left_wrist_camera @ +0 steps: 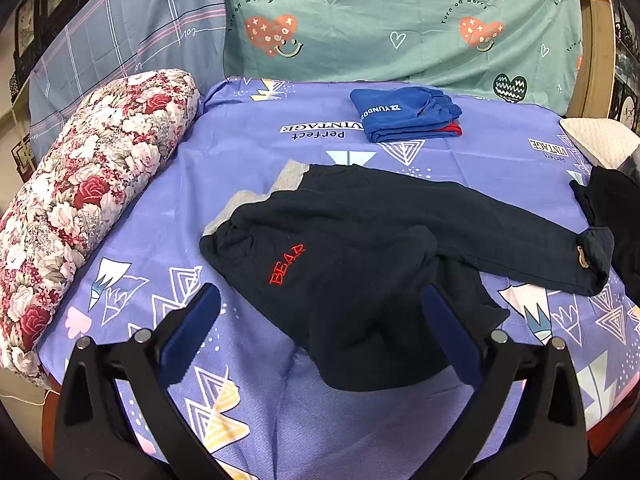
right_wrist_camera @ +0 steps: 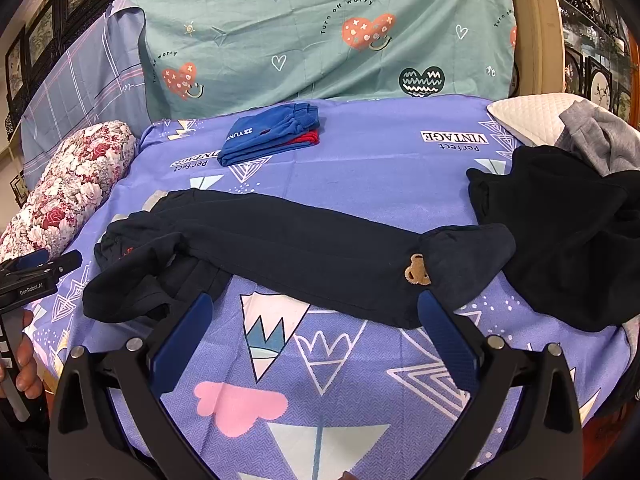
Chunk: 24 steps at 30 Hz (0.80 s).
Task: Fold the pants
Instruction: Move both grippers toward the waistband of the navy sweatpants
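Dark navy pants with red "BEAR" lettering and a grey waistband lie spread on the purple bedsheet. One leg stretches right to a cuff with a small bear patch. The other leg is bunched toward the front. My left gripper is open, just above the bunched leg. My right gripper is open and empty, hovering over the sheet just in front of the stretched leg. The left gripper also shows at the left edge of the right wrist view.
Folded blue and red pants lie at the back of the bed. A floral pillow lies along the left side. A pile of dark and grey clothes and a white pillow sit at the right.
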Motion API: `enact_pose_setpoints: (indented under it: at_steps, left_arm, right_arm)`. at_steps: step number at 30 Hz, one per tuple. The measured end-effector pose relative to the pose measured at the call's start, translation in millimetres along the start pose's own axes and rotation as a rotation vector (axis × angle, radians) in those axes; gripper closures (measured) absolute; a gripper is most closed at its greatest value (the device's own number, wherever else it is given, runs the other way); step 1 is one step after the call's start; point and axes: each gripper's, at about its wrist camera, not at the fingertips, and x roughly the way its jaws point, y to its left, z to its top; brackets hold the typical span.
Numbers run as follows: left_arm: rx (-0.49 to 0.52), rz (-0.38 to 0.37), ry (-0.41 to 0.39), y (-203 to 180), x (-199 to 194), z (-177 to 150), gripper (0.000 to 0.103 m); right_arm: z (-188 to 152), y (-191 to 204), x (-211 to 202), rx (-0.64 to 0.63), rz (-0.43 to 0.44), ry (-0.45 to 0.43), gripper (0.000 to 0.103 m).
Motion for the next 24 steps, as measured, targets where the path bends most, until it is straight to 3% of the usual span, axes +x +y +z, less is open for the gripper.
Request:
enact_pose_setpoints:
  at_steps: [24]
  left_arm:
    - [-0.007, 0.001, 0.013, 3.5, 5.7, -5.2, 0.002]
  right_arm:
    - [-3.1, 0.0, 2.3, -0.002, 0.005, 0.013, 0.001]
